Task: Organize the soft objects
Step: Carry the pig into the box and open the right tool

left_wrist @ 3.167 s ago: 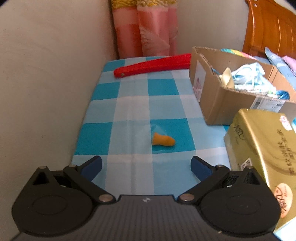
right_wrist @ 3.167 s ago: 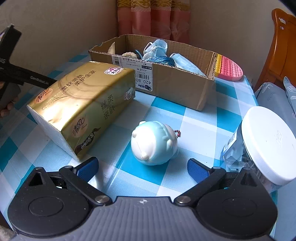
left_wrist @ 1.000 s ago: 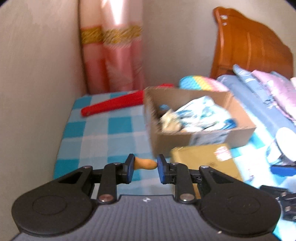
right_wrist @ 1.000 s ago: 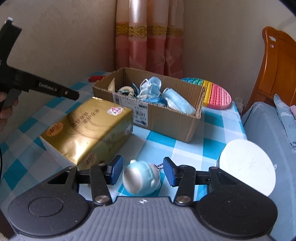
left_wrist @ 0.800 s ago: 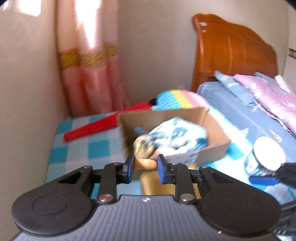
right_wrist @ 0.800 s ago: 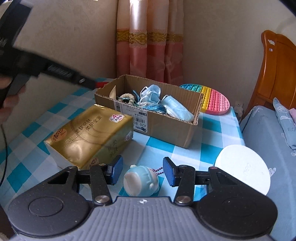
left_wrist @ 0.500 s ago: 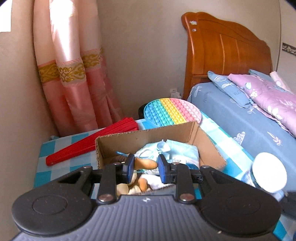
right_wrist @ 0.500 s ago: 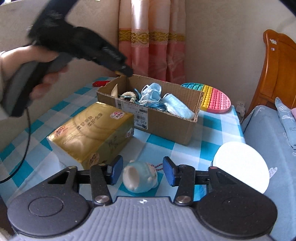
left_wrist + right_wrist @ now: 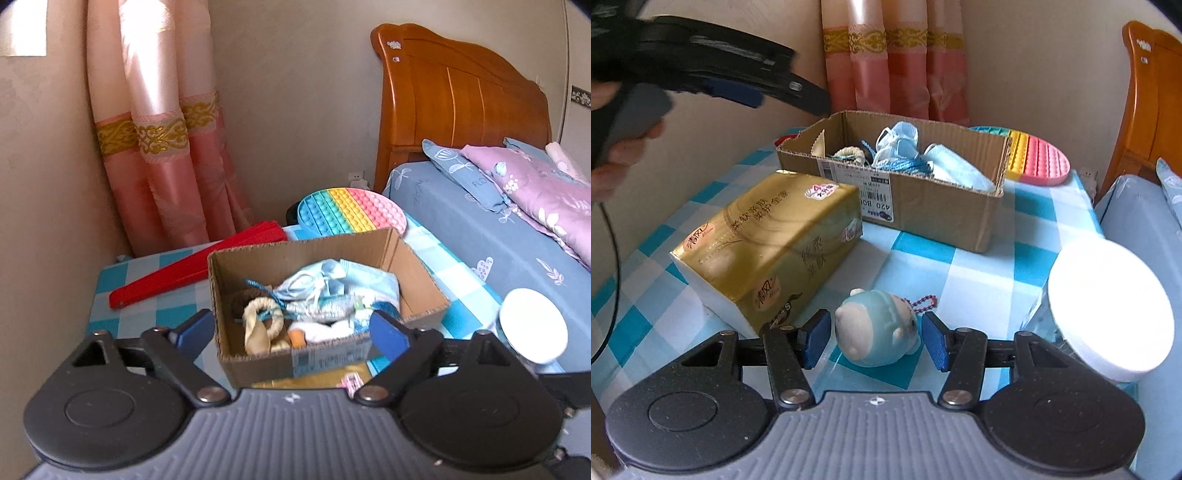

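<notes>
A cardboard box [image 9: 421, 273] holds face masks, blue cord and a woven ring. The small orange soft piece [image 9: 296, 336] lies inside it near the front wall. My left gripper [image 9: 291, 330] is open and empty above the box; it also shows in the right wrist view [image 9: 746, 92]. The box [image 9: 942, 210] stands at the back of the table there. A pale blue soft toy [image 9: 877, 326] with a bead chain sits on the checked cloth. My right gripper [image 9: 873, 339] is open, one finger on each side of the toy, a small gap at each.
A gold tissue pack [image 9: 768, 240] lies left of the toy. A jar with a white lid [image 9: 1108, 306] stands at the right. A rainbow pop mat [image 9: 351, 210] and a red folded fan [image 9: 192, 269] lie behind the box. A bed [image 9: 498, 236] borders the table's right side.
My left gripper opened and let the orange piece drop into the box. My right gripper moved in closer around the blue toy and has stayed open.
</notes>
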Demonstrator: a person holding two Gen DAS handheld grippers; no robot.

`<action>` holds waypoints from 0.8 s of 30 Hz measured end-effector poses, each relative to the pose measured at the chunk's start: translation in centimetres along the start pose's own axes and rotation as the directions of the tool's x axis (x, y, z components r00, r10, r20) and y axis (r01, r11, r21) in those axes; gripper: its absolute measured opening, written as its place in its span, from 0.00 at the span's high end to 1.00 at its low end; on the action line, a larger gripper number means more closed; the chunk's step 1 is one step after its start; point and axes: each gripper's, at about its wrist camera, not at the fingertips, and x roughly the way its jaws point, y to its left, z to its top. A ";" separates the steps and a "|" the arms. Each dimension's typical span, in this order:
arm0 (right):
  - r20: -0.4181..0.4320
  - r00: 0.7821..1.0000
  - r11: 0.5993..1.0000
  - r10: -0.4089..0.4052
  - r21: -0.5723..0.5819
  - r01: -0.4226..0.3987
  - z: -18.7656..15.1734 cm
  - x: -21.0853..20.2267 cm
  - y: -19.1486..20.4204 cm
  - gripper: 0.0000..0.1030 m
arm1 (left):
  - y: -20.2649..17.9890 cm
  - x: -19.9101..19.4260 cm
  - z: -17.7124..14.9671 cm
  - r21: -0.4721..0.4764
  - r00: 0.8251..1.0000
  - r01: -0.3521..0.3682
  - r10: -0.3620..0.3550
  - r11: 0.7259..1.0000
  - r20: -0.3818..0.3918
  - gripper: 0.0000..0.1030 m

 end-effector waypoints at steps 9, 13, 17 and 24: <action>-0.016 1.000 1.000 -0.025 0.001 0.025 0.1 0.2 0.4 0.48 | -0.8 -2.9 -2.3 -0.019 0.999 0.021 -0.020 1.000 0.032 0.01; 0.012 0.999 0.999 -0.051 -0.010 0.051 0.8 -0.8 0.6 0.48 | -1.6 -3.7 -3.1 -0.006 0.999 0.004 -0.004 1.000 0.040 0.01; 0.059 0.995 0.996 -0.078 -0.044 0.081 2.9 -2.1 0.3 0.49 | -2.0 -4.6 -4.2 -0.017 0.999 0.000 0.001 1.000 0.050 0.00; 0.161 0.978 0.984 -0.130 -0.104 0.148 8.2 -2.1 -0.9 0.49 | -1.3 -5.0 -5.7 -0.057 0.999 -0.030 0.032 0.998 0.028 0.01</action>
